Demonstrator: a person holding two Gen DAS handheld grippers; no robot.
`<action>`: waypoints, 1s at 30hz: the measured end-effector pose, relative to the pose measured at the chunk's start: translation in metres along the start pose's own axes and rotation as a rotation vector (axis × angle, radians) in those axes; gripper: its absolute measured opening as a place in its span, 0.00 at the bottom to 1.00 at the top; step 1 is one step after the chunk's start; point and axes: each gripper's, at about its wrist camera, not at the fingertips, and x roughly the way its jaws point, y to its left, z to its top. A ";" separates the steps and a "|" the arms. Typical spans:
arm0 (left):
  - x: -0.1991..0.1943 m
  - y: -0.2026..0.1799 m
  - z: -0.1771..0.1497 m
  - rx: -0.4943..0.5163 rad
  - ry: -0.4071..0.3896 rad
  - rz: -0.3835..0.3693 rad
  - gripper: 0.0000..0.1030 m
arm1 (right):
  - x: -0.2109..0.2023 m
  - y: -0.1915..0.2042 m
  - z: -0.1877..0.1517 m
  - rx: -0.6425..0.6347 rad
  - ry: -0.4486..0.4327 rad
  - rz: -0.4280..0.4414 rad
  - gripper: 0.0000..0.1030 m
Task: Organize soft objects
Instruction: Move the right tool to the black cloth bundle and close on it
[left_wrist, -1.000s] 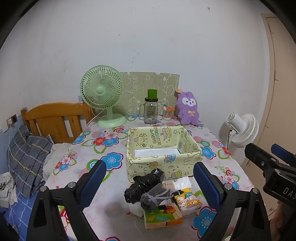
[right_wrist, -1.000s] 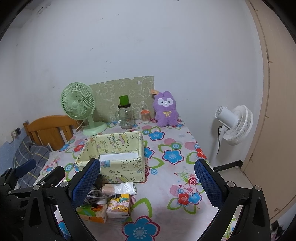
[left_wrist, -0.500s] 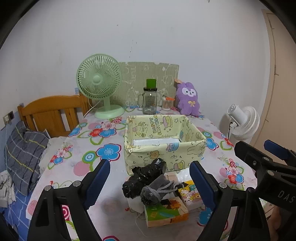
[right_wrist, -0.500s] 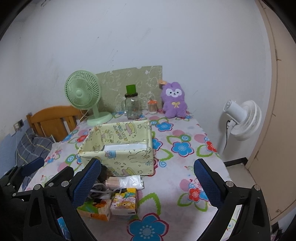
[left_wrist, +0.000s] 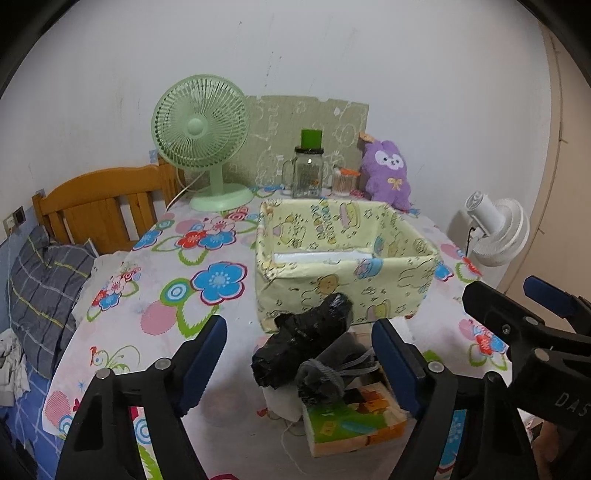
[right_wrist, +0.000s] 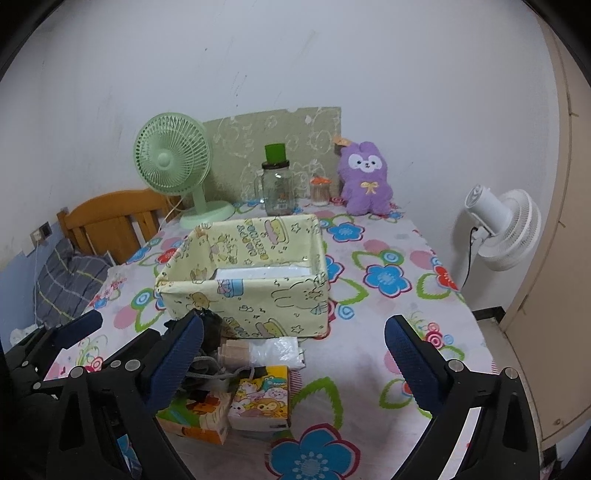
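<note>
Taking the yellow fabric bin (left_wrist: 343, 258) as my landmark: far to its left I see a wooden headboard (left_wrist: 99, 206), and behind its left corner a green desk fan (left_wrist: 201, 136). My left gripper (left_wrist: 299, 354) sits in front of the bin, its jaws closing with blue pads either side of a black plastic bundle (left_wrist: 306, 332) and a grey tied cloth roll (left_wrist: 332, 373), neither pad touching them. Both soft pieces lie just in front of the bin, stacked on tissue packs (left_wrist: 351, 417). Behind the bin stand a glass jar (left_wrist: 308, 173) and a purple plush (left_wrist: 386, 173). My right gripper (right_wrist: 293, 354) has its jaws spread wide over a cartoon tissue pack (right_wrist: 260, 397), holding nothing. A white fan (right_wrist: 506, 229) stands far right of the bin.
</note>
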 end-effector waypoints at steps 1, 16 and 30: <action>0.003 0.001 -0.001 -0.001 0.009 0.003 0.79 | 0.002 0.002 -0.001 -0.001 0.005 0.004 0.96; 0.019 0.023 -0.019 -0.011 0.071 0.032 0.73 | 0.035 0.031 -0.009 -0.038 0.084 0.051 0.95; 0.030 0.032 -0.024 -0.027 0.096 0.003 0.73 | 0.059 0.059 -0.018 -0.067 0.161 0.096 0.95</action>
